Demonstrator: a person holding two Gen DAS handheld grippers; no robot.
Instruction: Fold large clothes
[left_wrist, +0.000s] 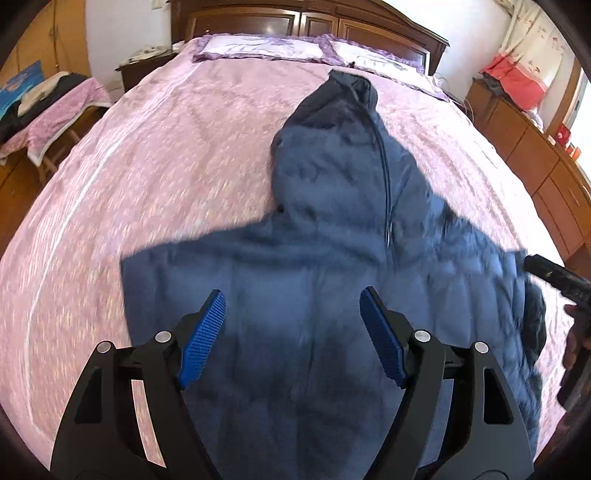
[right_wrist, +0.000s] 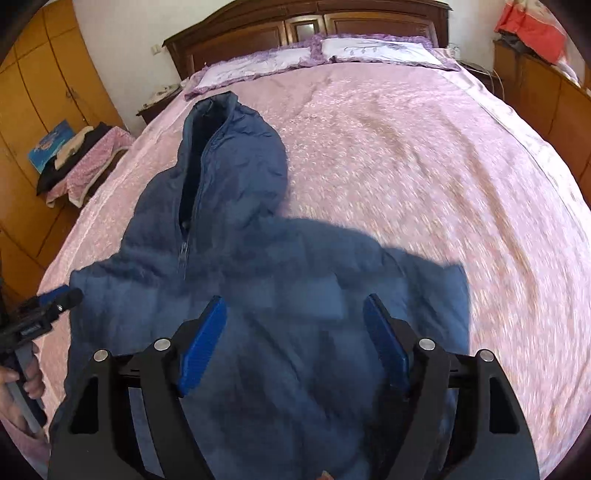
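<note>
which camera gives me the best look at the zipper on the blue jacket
The right wrist view: the jacket shows its zipper with the pull and the open collar slit above. The left wrist view shows only a thin dark line down the hood, somewhat blurred.

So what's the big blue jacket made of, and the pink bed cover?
The blue jacket looks like thin, smooth woven nylon or polyester over puffy filling: quilted padding rows and a zipper show. The pink bed cover looks like a satiny woven fabric, going by its soft sheen and raised pattern, though blur hides the detail.
</note>
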